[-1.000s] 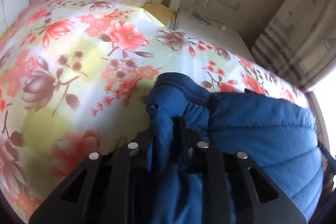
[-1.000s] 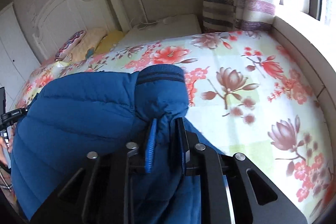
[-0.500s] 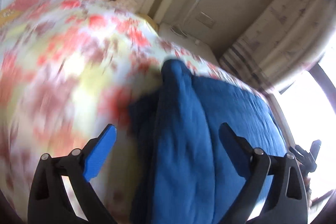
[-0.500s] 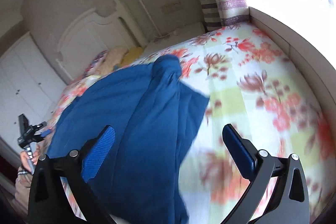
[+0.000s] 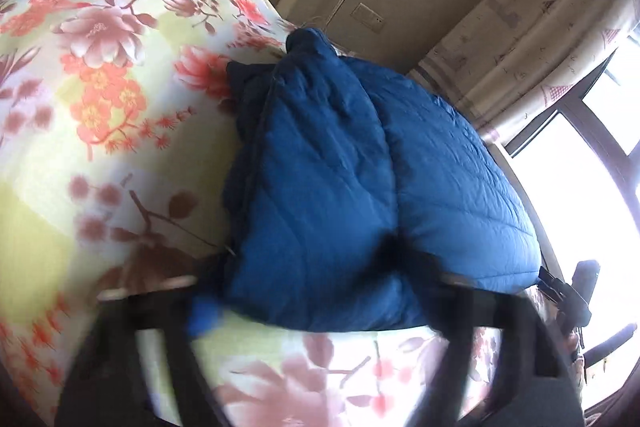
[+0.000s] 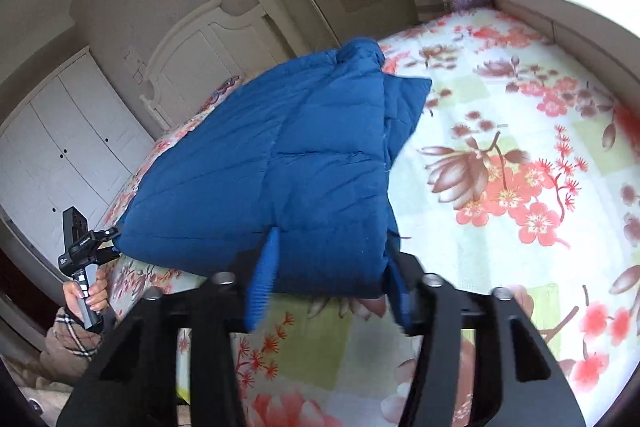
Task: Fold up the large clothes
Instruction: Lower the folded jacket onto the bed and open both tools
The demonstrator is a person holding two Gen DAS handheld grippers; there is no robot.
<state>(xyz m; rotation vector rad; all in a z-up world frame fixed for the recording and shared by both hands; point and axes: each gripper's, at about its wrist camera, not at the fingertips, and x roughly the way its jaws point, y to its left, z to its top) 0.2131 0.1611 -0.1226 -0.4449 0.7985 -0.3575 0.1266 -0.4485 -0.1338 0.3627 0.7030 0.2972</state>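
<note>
Since a second ago both grippers have let go of the blue padded jacket, which now lies folded on the floral bedspread, quilted panels doubled over, a sleeve laid along the top, its cuff toward the headboard. Left gripper is motion-blurred, its fingers spread at the jacket's near edge, holding nothing. Right gripper has its blue-padded fingers apart, straddling the near hem, not pinching it.

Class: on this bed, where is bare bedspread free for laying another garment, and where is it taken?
Free: floral bedspread between the blue jacket and window ledge; also beyond the jacket's other side. Taken: the middle, under the jacket.
</note>
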